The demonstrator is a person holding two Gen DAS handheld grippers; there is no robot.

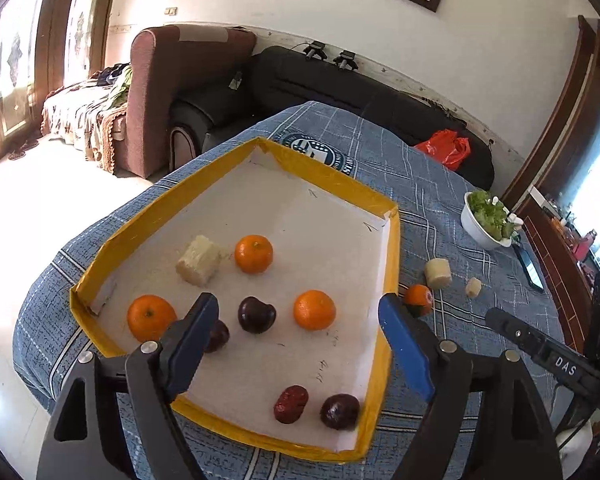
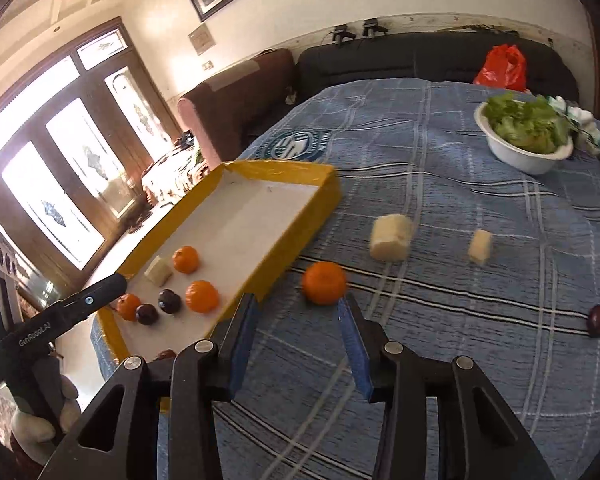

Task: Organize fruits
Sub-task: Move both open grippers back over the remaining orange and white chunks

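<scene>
A counter under a blue checked cloth carries a yellow-rimmed tray of fruit near its left edge. Left tongs hover spread above the tray. Right tongs hang spread, empty, near a loose orange just beside the tray; nudged off-centre, it would likely roll away.

Right of the yellow-rimmed tray we see bare cloth, blocked by one orange, two pale chunks and, farther off, perhaps a plum.
</scene>
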